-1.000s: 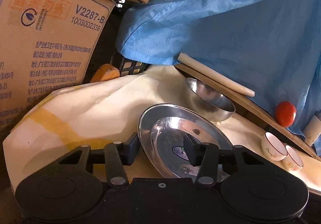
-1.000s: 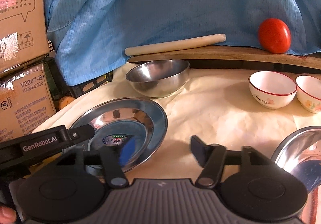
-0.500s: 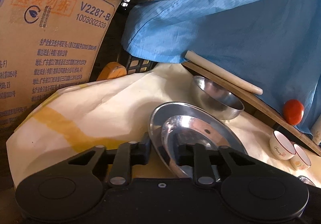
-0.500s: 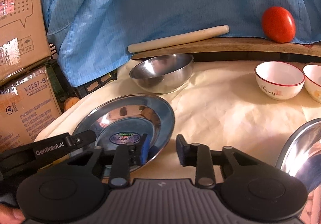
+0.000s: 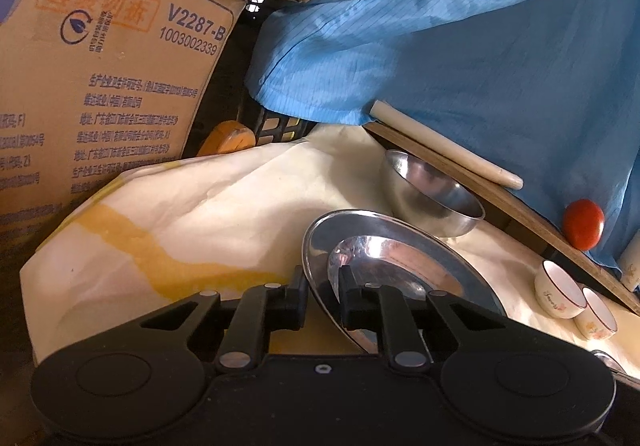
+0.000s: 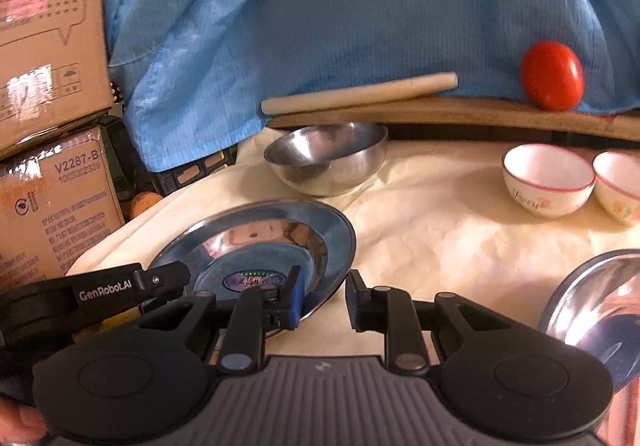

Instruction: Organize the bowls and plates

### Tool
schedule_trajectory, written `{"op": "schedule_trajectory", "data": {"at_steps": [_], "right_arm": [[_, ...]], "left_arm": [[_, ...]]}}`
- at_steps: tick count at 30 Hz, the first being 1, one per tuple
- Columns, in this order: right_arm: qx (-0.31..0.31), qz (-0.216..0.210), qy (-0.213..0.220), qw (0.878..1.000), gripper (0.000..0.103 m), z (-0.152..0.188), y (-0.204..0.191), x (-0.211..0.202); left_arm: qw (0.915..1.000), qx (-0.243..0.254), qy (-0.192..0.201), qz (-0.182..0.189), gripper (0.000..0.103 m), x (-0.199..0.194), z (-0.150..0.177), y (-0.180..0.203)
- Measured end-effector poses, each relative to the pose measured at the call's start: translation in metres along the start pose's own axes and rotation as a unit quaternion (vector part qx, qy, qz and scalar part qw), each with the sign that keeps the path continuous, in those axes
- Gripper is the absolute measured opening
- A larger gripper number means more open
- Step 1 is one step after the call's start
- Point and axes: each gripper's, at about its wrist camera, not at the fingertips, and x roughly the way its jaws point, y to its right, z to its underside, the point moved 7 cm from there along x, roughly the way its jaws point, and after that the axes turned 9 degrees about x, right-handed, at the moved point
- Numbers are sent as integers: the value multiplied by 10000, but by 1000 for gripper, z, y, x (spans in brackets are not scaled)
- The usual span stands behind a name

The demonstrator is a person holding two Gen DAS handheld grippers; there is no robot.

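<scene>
The left gripper [image 5: 323,300] has its jaws closed on the left rim of the steel plate [image 5: 404,258], which lies near the cloth-covered table's [image 5: 224,214] left edge, in front of the steel bowl [image 5: 434,194]. The right gripper [image 6: 322,300] has its jaws partly open, straddling that plate's right rim without clearly pinching it.
</scene>
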Motion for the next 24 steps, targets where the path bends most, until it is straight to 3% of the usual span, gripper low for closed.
{"op": "schedule_trajectory", "data": {"at_steps": [12, 24], "right_arm": [[40, 48, 588, 9982, 25, -5, 14, -51], [446, 352, 1132, 9919, 24, -7, 66, -119]], "left_arm": [[9990, 228, 346, 146, 17, -38, -5, 33], [9946, 545, 581, 659, 17, -70, 7, 109]]}}
